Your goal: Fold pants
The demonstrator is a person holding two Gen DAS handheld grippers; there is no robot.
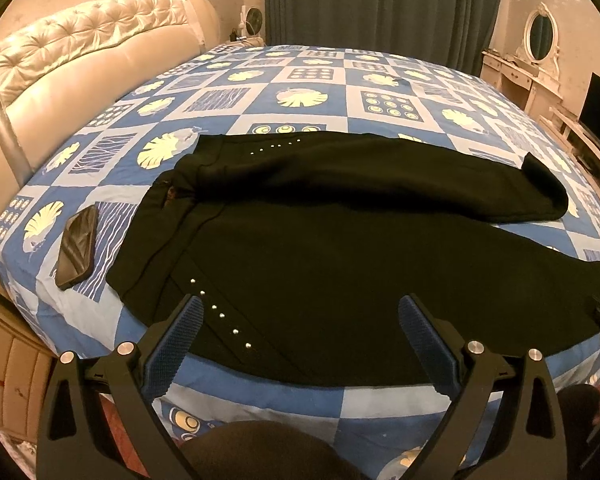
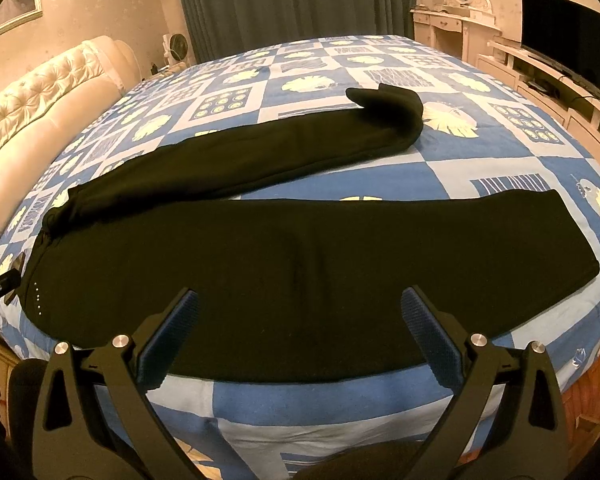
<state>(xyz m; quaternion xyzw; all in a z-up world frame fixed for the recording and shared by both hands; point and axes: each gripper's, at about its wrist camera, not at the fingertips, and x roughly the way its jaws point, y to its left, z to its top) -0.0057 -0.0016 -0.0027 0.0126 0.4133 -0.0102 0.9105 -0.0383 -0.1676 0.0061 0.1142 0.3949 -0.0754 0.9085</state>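
Black pants (image 1: 340, 240) lie spread on the bed, waistband to the left, legs running right and splayed apart. Small silver studs (image 1: 220, 314) line the near hip. The far leg (image 2: 260, 148) ends in a curled cuff (image 2: 396, 108); the near leg (image 2: 300, 272) lies flat along the bed's front edge. My left gripper (image 1: 300, 312) hovers open over the near hip area, nothing between its blue-padded fingers. My right gripper (image 2: 300, 308) hovers open over the near leg's middle, also holding nothing.
A dark phone (image 1: 78, 246) lies on the blue patterned bedspread (image 1: 300, 92) left of the waistband. A padded headboard (image 1: 80, 52) stands at the left. A dresser with mirror (image 2: 460, 8) and a TV (image 2: 566, 36) are at the right beyond the bed.
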